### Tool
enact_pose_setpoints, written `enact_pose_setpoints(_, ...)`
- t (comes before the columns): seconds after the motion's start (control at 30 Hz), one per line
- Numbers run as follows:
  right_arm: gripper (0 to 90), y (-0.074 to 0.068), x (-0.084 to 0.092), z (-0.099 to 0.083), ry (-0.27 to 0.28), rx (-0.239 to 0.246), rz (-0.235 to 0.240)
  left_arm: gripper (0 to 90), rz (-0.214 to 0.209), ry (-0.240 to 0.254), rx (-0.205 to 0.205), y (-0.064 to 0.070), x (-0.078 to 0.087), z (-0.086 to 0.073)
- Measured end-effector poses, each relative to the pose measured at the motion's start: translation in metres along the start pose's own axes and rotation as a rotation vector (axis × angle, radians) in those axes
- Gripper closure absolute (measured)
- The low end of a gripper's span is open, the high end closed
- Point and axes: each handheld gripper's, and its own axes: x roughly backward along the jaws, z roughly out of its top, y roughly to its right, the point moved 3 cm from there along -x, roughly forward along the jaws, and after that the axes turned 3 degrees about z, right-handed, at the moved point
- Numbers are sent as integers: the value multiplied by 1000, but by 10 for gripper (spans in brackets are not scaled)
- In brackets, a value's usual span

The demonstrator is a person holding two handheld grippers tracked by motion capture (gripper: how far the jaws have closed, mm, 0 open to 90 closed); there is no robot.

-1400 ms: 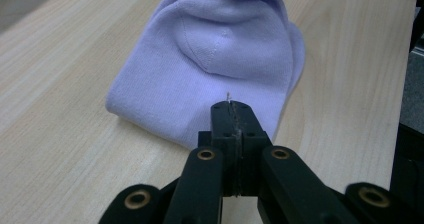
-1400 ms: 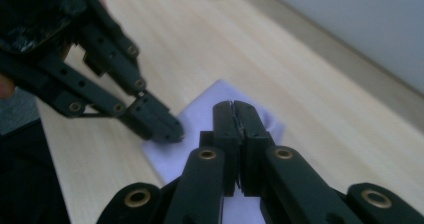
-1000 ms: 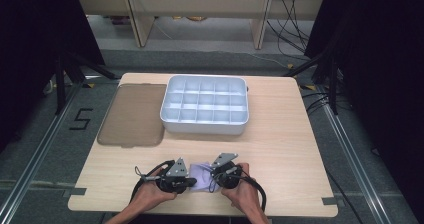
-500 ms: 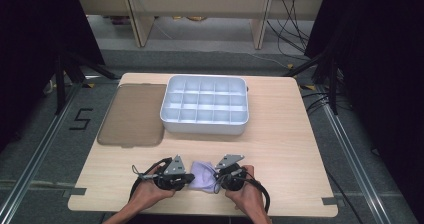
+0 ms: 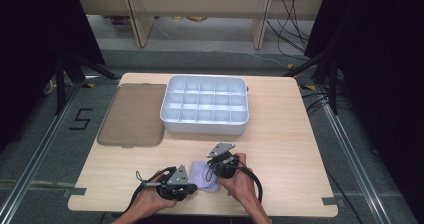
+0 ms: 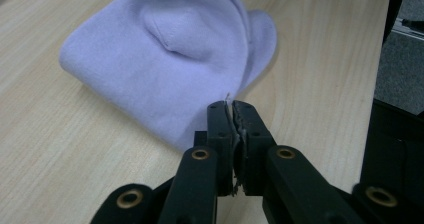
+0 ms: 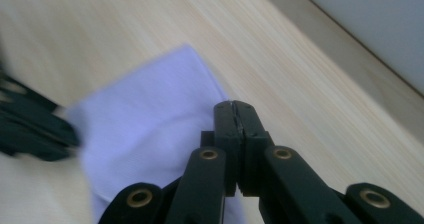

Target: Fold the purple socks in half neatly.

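Observation:
A lilac cloth [image 5: 204,176] lies bunched near the table's front edge, between my two grippers. In the left gripper view the cloth [image 6: 165,59] is folded and spreads beyond the left gripper [image 6: 232,106]. Its jaws are together with a thin pale sliver pinched between them at the cloth's near edge. In the high view the left gripper [image 5: 194,188] touches the cloth's lower left. The right gripper [image 5: 214,170] is at its upper right. Its jaws [image 7: 235,106] are shut over the flat cloth [image 7: 150,129]; I cannot tell whether they pinch it.
A white tray [image 5: 205,126] with several compartments stands mid-table. A brown translucent lid [image 5: 132,114] lies flat to its left. Bare wooden table [image 5: 290,149] stretches to the right. Dark floor, rails and cables surround the table.
The right gripper has shifted a little left and upward over the cloth. The cloth has gone from flatter to more bunched. The left hand stays put.

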Motion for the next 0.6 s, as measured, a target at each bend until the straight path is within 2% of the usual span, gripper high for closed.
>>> enact_pose_setpoints(0.03,899,3,-3,-3,-3,-30,-13,848,5,-17,-13,-2,1,0)
enact_pose_setpoints(0.07,899,7,-2,-6,-28,-42,-19,844,-12,-6,-2,-1,1,1)
enact_pose_setpoints(0.1,898,9,-3,-7,-18,-47,-33,844,-17,20,24,2,0,1)
enact_pose_setpoints(0.13,898,11,-1,-8,-13,-56,-29,844,-24,31,19,2,1,3)
enact_pose_setpoints(0.23,897,12,4,-7,8,-64,-22,850,-13,69,30,2,11,12)
enact_pose_setpoints(0.27,897,12,4,-6,21,-57,-23,850,-15,81,12,0,14,16)
enact_pose_setpoints(0.3,896,13,6,-6,19,-43,-18,850,-11,89,32,-1,15,18)
enact_pose_setpoints(0.37,893,10,9,-6,17,-58,-13,850,-2,97,34,-6,16,22)
enact_pose_setpoints(0.4,892,10,10,-5,28,-57,-17,850,3,100,50,-11,16,23)
enact_pose_setpoints(0.43,892,11,10,-4,55,-19,-23,850,7,101,59,-13,15,24)
enact_pose_setpoints(0.5,890,9,15,-3,43,-37,-10,850,31,93,66,-20,10,25)
enact_pose_setpoints(0.53,889,8,16,-2,51,-44,-18,849,40,91,57,-25,8,26)
enact_pose_setpoints(0.57,887,8,16,-1,74,-30,-18,849,45,89,61,-29,6,28)
enact_pose_setpoints(0.6,886,8,16,-1,82,-23,-23,849,56,99,88,-32,4,30)
